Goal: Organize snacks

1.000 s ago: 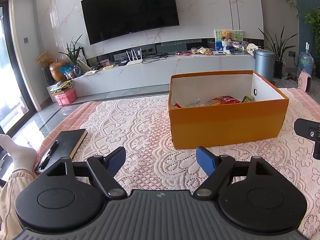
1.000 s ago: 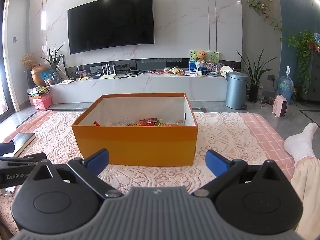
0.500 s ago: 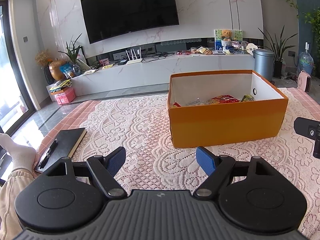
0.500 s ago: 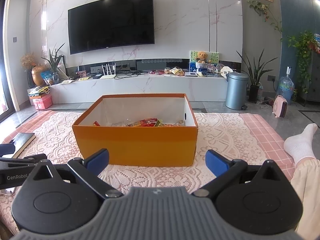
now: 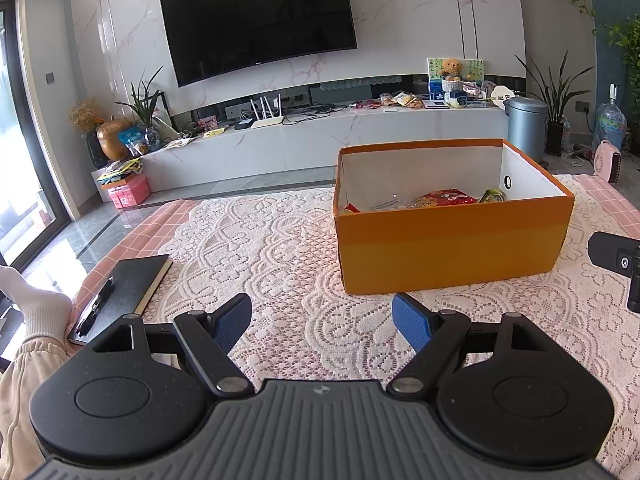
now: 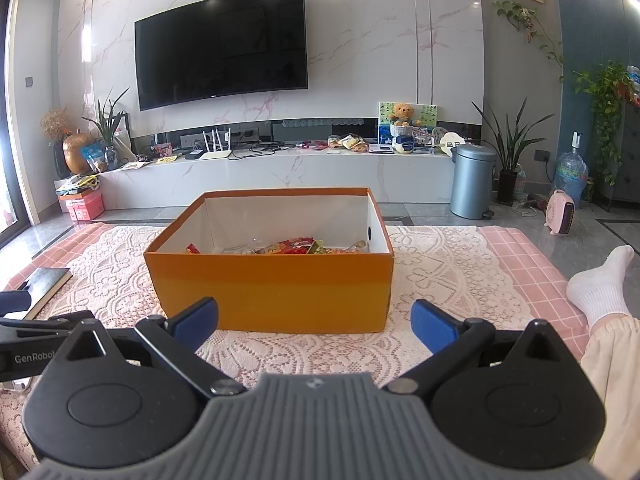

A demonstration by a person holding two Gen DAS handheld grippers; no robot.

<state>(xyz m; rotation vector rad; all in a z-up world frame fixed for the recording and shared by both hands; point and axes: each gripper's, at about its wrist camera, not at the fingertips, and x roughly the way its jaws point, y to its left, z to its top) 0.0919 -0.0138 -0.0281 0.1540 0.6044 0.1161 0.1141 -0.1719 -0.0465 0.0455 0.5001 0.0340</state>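
Sitting at 12 o'clock of right gripper (image 6: 314,326), 1 o'clock of left gripper (image 5: 322,320): orange box (image 6: 272,294) (long axis crosswise). Both jaws gaping wide, holding nothing; right nearer.

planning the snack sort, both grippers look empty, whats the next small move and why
Probably ease the right gripper forward over the orange box. Its jaws are open and empty, and the snack packets lie inside.
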